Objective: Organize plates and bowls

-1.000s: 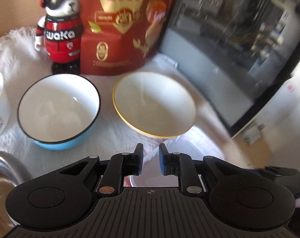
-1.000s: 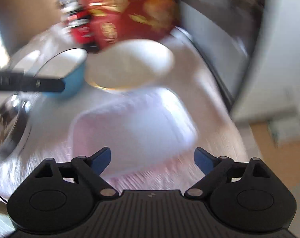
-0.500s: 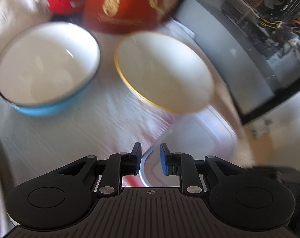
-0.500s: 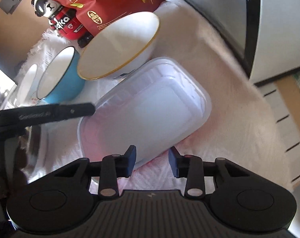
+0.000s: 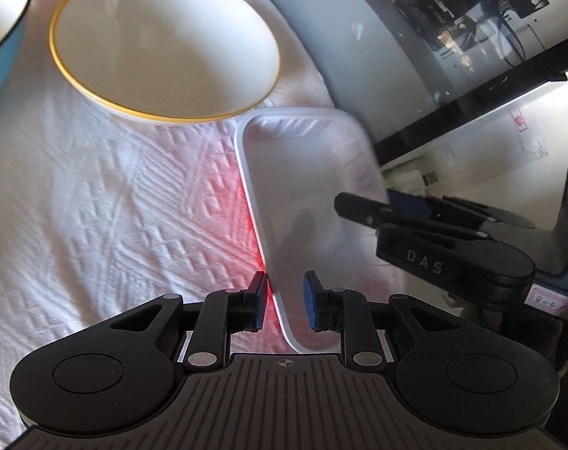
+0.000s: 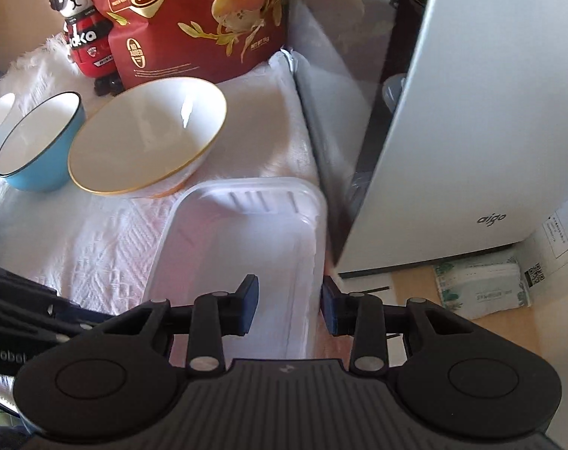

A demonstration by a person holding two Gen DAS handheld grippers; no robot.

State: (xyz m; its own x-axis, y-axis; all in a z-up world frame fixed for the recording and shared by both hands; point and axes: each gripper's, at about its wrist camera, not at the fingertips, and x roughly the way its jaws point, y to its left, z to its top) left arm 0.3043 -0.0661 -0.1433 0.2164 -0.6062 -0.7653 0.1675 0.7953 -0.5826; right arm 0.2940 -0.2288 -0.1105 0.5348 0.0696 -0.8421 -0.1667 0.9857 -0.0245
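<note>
- Translucent white rectangular plastic tray (image 6: 242, 247) lies on the white textured cloth (image 5: 96, 195), lower centre of both views, just beside the yellow-rimmed white bowl (image 6: 149, 138)
- Right gripper (image 6: 289, 309) is clamped narrow on the tray's right rim
- Left gripper (image 5: 284, 305) has just been opening; its jaws straddle the tray's left rim, right pad clear of it
- Blue bowl with a dark rim (image 6: 40, 146) sits at left

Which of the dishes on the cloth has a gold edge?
The wide, shallow white bowl with the yellow-gold rim, beside the clear plastic container. The deeper blue bowl next to it has a dark rim instead.
</note>
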